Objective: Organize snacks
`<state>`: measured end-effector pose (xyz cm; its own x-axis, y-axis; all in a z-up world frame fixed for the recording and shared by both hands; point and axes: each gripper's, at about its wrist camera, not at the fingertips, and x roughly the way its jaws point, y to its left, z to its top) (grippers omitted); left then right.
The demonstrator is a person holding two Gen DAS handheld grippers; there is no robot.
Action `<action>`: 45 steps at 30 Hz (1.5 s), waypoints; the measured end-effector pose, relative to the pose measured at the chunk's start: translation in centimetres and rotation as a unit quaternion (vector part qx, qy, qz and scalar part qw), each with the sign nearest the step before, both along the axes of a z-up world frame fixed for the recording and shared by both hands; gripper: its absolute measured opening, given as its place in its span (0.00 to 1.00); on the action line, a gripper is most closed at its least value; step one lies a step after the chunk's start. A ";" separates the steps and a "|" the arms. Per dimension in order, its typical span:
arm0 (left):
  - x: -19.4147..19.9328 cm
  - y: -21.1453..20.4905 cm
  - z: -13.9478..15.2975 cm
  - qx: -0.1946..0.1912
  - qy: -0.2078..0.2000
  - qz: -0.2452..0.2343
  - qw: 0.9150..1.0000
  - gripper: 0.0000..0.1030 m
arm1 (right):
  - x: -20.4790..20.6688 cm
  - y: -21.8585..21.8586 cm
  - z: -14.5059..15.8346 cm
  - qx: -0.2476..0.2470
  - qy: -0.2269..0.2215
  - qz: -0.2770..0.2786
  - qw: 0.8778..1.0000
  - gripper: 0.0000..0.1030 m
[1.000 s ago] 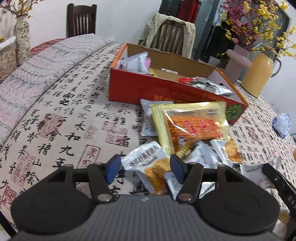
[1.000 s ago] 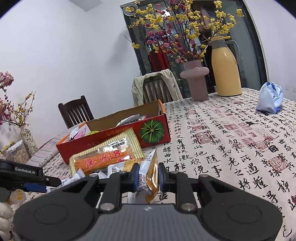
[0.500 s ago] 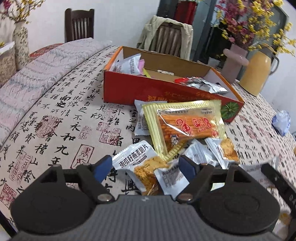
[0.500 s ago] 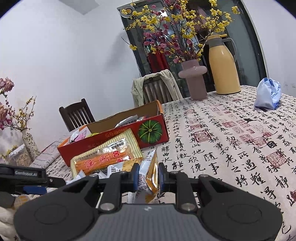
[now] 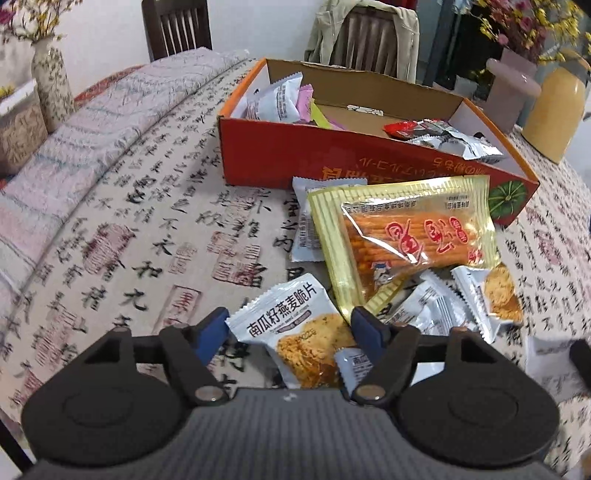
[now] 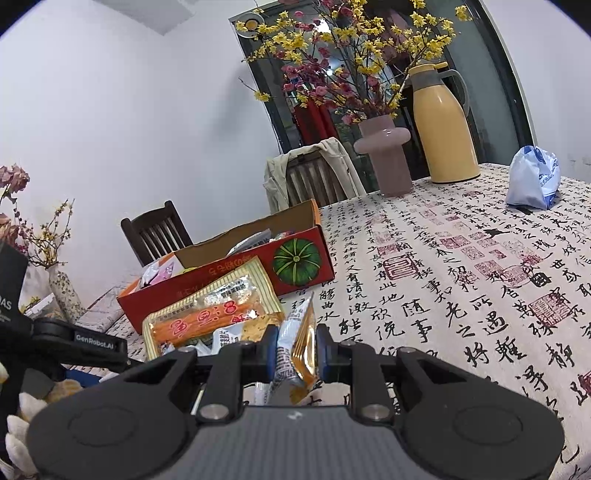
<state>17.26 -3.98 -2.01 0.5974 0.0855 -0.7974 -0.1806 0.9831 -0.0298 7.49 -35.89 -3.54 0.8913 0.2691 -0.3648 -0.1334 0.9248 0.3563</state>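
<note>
My left gripper (image 5: 290, 330) is open, its blue fingers on either side of a silver oat crisp packet (image 5: 295, 332) lying on the table. Beyond it lie a big yellow bag of orange sticks (image 5: 402, 236) and several small silver packets (image 5: 458, 306). An orange cardboard box (image 5: 369, 162) behind them holds several snacks. My right gripper (image 6: 295, 350) is shut on a small silver and orange snack packet (image 6: 297, 350), held upright above the table. The box (image 6: 229, 273) and yellow bag (image 6: 218, 314) show to its left.
A pink vase (image 6: 386, 158) with flowers, a yellow thermos jug (image 6: 441, 125) and a blue-white plastic bag (image 6: 532, 181) stand at the table's far side. Chairs (image 5: 177, 26) surround the table. A folded striped cloth (image 5: 92, 122) lies at left.
My left gripper has opened wider and moved forward and down around the oat crisp packet. My right gripper has kept its packet and risen slightly.
</note>
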 end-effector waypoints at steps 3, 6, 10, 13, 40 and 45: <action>-0.3 0.3 0.3 0.025 -0.003 -0.019 1.000 0.67 | 0.2 0.0 -0.1 0.003 0.001 0.003 1.000 0.20; -0.6 0.8 0.4 0.044 -0.005 -0.028 0.999 0.67 | 0.2 -0.1 -0.2 0.004 0.002 0.004 1.000 0.20; -1.2 1.5 1.0 0.027 -0.020 -0.028 0.999 0.74 | 0.3 0.1 -0.2 0.004 0.002 0.004 1.000 0.20; -1.3 1.4 1.0 0.016 -0.019 -0.018 1.000 0.83 | 0.3 0.3 -0.1 0.001 0.002 0.006 1.000 0.20; -3.4 2.1 2.4 0.006 -0.075 -0.029 0.997 0.57 | -0.1 1.4 2.2 -0.014 -0.023 0.013 1.000 0.20; -3.1 1.8 4.5 0.008 -0.111 -0.038 0.993 0.57 | 0.5 1.7 3.6 -0.014 -0.041 0.013 0.999 0.20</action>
<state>14.17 -2.19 2.52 0.7638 0.0451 -0.6438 -0.0957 0.9944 -0.0439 8.04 -34.24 0.09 0.9111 0.2835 -0.2992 -0.1855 0.9302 0.3167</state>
